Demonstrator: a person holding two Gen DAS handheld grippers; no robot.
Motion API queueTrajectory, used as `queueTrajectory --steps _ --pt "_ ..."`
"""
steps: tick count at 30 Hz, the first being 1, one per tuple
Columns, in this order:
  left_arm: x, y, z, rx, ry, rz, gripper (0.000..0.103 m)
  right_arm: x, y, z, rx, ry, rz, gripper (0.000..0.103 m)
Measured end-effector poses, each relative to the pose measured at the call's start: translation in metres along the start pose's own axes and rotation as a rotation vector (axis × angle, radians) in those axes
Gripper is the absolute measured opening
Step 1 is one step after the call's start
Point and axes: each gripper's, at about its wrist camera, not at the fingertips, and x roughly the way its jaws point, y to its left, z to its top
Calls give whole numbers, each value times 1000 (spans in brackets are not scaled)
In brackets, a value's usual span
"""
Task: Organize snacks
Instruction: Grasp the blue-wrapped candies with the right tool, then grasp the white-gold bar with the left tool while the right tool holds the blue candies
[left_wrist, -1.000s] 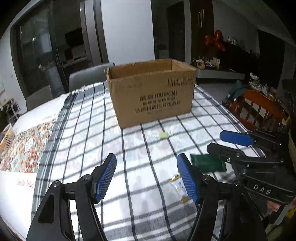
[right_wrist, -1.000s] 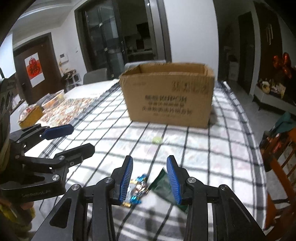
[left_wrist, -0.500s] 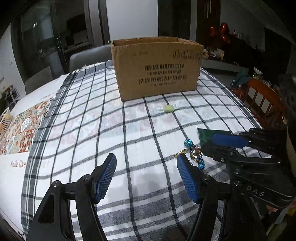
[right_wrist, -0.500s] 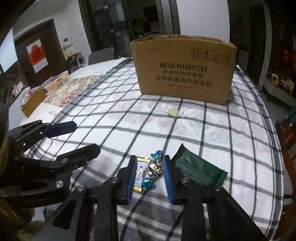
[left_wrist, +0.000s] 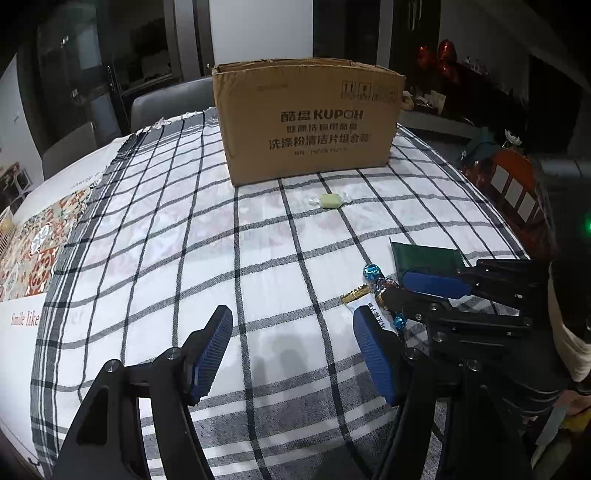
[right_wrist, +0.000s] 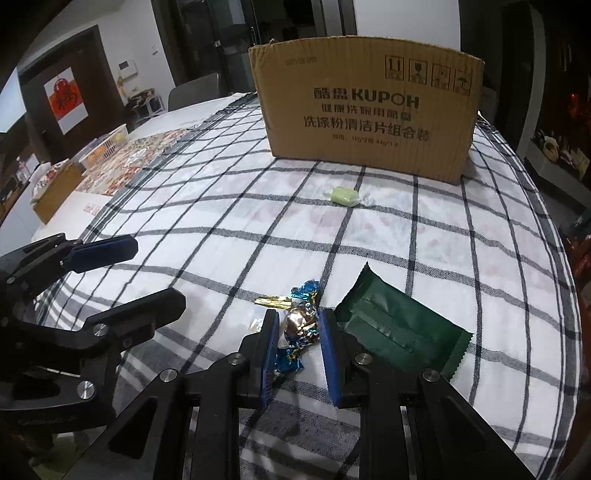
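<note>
An open cardboard box (left_wrist: 308, 116) (right_wrist: 369, 110) stands at the far side of the checked tablecloth. A pale green candy (left_wrist: 330, 200) (right_wrist: 345, 195) lies in front of it. My right gripper (right_wrist: 299, 332) (left_wrist: 406, 286) is down on the cloth, its jaws narrowed around a blue-and-brown foil candy (right_wrist: 301, 319) (left_wrist: 378, 280). A white and gold packet (left_wrist: 364, 301) (right_wrist: 273, 302) lies under it. A dark green packet (right_wrist: 399, 325) (left_wrist: 424, 254) lies just to the right. My left gripper (left_wrist: 291, 343) (right_wrist: 122, 273) is open and empty above the cloth.
A patterned mat (left_wrist: 40, 236) and a white basket (right_wrist: 105, 147) lie at the table's left. Grey chairs (left_wrist: 166, 101) stand behind the table. An orange chair (left_wrist: 513, 184) stands at the right edge.
Both grippers have dropped lower and nearer the box. The right jaws have narrowed around the foil candy.
</note>
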Motion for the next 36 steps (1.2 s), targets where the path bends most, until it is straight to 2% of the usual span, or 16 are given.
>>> queueTrajectory --steps 9,15,22,29,34,35,36 --pt "2 -2 -1 -2 11 -12 67 10 -2 -1 6 12 7 24" --pt "3 -6 -1 9 16 -11 67 12 -9 1 44 8 47 24" --pt "6 -9 -3 7 35 -15 67 9 -13 -3 67 -21 65 21" --pt "7 -15 -2 12 39 -25 67 -10 -17 -6 103 -68 83 20" --pt "9 -23 -2 15 53 -63 58 -31 -20 -9 124 -117 79 20" --pt "10 -26 -2 17 57 -71 58 -35 -20 -10 125 -128 79 19" --pt "11 -28 -2 20 59 -80 58 -38 -21 -11 123 -136 75 8"
